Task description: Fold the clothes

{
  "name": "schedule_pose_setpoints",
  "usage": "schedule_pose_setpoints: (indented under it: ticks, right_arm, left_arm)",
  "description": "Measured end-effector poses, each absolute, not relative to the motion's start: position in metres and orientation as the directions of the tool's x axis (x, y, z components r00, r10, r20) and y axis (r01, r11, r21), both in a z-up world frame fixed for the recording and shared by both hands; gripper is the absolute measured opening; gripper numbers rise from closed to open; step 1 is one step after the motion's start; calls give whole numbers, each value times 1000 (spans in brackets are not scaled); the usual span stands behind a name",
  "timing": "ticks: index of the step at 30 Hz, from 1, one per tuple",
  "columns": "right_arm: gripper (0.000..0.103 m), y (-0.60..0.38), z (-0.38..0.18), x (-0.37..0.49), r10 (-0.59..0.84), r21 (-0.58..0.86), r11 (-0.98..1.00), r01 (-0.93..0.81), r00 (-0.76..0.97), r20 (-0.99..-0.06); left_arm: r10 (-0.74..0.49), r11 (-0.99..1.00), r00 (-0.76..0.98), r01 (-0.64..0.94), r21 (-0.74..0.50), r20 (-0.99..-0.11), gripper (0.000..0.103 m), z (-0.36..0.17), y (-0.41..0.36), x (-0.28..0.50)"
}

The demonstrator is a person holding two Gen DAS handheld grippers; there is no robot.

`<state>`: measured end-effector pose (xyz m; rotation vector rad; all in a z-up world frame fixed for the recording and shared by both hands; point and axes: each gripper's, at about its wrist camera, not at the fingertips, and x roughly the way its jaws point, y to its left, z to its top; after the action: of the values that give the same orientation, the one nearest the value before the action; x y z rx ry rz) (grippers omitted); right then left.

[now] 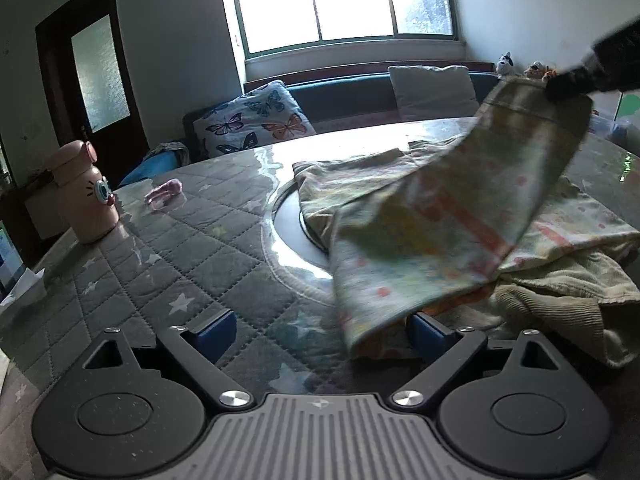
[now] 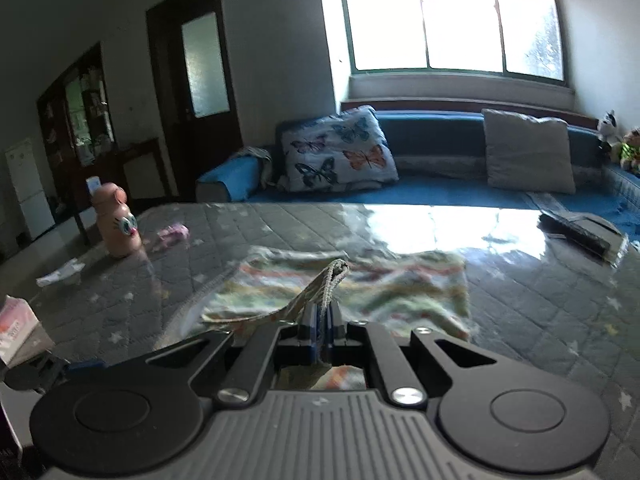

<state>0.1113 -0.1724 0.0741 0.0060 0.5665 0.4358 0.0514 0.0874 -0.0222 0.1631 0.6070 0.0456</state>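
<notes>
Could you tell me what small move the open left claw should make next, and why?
Probably ease the left claw forward and shut it on the hanging lower edge of the patterned garment. The right claw is already shut on the garment's hem and holds it lifted, while the left claw's jaws stand wide with the drooping edge beside its right finger, not gripped. A second grip would let the cloth be spread.

Left gripper [image 1: 316,334] stood wide open at lower centre of its view, nothing clamped; right gripper [image 2: 322,322] was closed tight, pinching cloth [image 2: 328,280], lower centre.
</notes>
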Motion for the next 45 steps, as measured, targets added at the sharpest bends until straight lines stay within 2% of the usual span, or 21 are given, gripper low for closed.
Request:
schedule_pose_setpoints:
  ticks: [5,11,12,16,19,21,23,28,36,42,45]
  right_arm:
    - [4,-183,42,120,342,131,934,-331,734,-587]
    - [7,-192,-2,129,278,125,955,-268,674,-685]
    - [11,-193,-4,126,267,110,958,-266,676,-687]
    - [16,-189,7,115,247,19,952,-304,735,-632]
    - [16,-184,16,118,303,32,934,-357,739,-602]
    - [16,-179,18,127,342,63,920,-386,718,-606]
    - [16,-172,14,134,362,77,912,-404,702,-613]
    - [16,-162,3,146,380,68,897,-437,681,-626]
    - [15,-170,-12,152,365,63,899,-433,663,-654]
    - [16,-166,-5,146,382,37,883,-468,672,-634]
    - [20,-161,-6,144,401,35,868,-495,658,-637]
  left_arm:
    - [110,983,816,-5,182,-567,94,-22,90,52]
    - [65,985,804,43,168,-591,92,-14,98,46]
    - [54,986,802,49,157,-594,92,-11,101,44]
    - [21,991,808,59,116,-589,83,8,110,38]
    - [-19,996,814,68,63,-581,64,22,113,45]
    - [-52,996,811,82,25,-583,53,26,111,61]
    - [-84,995,807,96,-11,-585,38,29,108,77]
    - [-147,989,775,131,-72,-615,21,20,97,123]
    - [-141,989,736,136,-59,-662,13,-13,97,152]
    - [-127,988,753,151,-19,-646,14,-7,94,144]
    - [-110,985,754,169,30,-647,16,-9,88,142]
